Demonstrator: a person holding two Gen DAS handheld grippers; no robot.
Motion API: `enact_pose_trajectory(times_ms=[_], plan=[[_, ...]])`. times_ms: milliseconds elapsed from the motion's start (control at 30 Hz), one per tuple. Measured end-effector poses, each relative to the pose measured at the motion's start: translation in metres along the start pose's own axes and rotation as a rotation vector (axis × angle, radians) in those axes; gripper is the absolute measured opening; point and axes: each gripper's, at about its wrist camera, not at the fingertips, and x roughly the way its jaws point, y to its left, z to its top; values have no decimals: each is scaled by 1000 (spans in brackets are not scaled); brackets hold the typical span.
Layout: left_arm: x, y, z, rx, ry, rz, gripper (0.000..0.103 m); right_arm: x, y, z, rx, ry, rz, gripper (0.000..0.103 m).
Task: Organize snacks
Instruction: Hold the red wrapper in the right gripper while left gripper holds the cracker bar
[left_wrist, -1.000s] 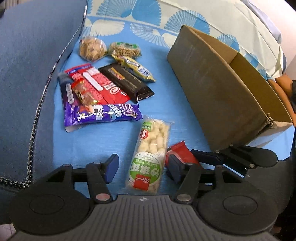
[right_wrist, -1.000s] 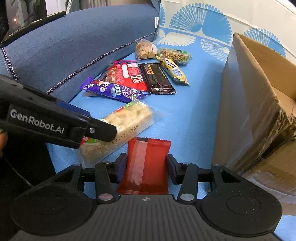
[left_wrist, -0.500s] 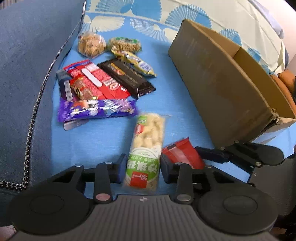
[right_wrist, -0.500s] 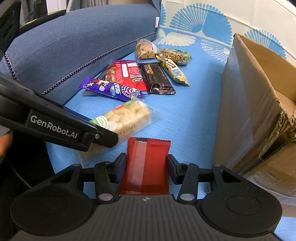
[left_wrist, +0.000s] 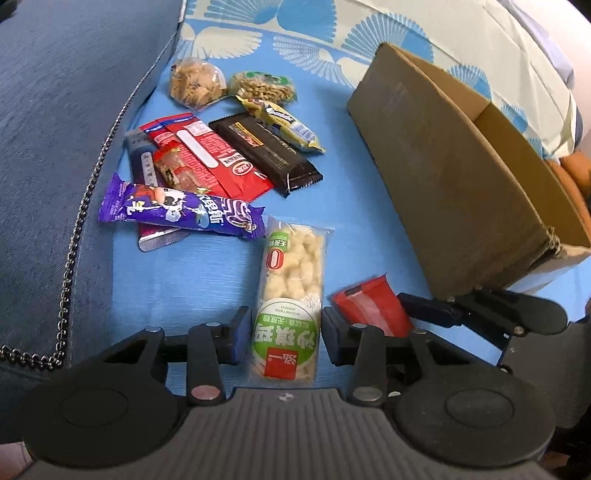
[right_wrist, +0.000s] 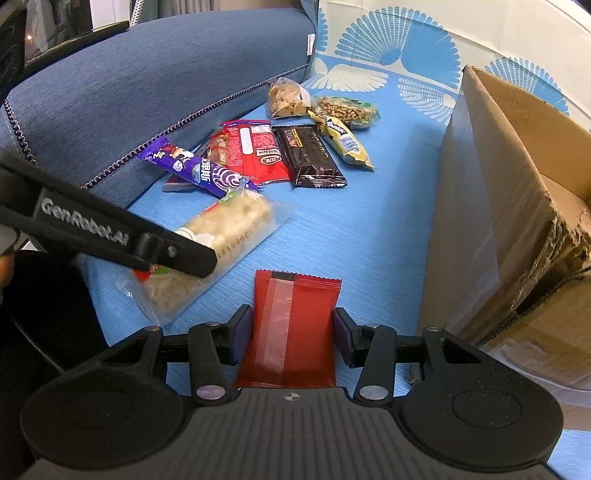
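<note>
Closed in from wide over the last sec: left hand-held gripper (left_wrist: 284, 332), straddling the puffed-rice pack (left_wrist: 291, 280) w/ clear gaps both sides a sec ago, now down on it. Jaws opening again a touch right now, pack betw. them, pads touching the wrapper's long edges near the labelled end. Grip looks light, not a hard pinch.

No change on the right: right hand-held gripper (right_wrist: 293, 332) clamped on the red packet (right_wrist: 295, 317), pads on both long edges, same as a sec ago. Far end of packet lying on the blue sheet (left_wrist: 192, 280).

Pack approx. where it was: on the sheet, lengthwise along the fingers, just below the purple bar (left_wrist: 184, 210), red packet just beside it. Near end maybe off the sheet in right wrist view; too blurred to say.

Cardboard box (left_wrist: 454, 192) open-topped, standing right of both, near. Inside not visible from here.

Meaning for task, prob.: both hands loaded, one snack each, pickup step about done; next likely lift + carry to box. Rest of the pile (red wafer pack, dark bar, yellow bar, two clear bags) untouched further back, so early in the job.

Risk: w/ left jaws easing, slippery wrapper could slide out on lift.
</note>
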Motion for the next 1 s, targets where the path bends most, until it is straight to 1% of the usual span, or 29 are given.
enact_pose_trajectory(times_ms=[567,667,800,833,867,1000], plan=[[6,-3,0,19,25,2,49,0,1,-1,-5,-5,-4,50],[7,-3,0,22,26,2,49,0,1,-2,-12,-10,-6,48],[7,-4,0,30,25,2,47,-3,5,-5,-38,-26,-7,45],[7,-5,0,32,24,4,45,-4,6,-5,-44,-32,-8,45],[7,-5,0,36,23,4,43,-5,7,-5,-52,-42,-12,45],[5,-6,-1,44,15,-2,42,-13,8,-4,-59,-95,-36,45]])
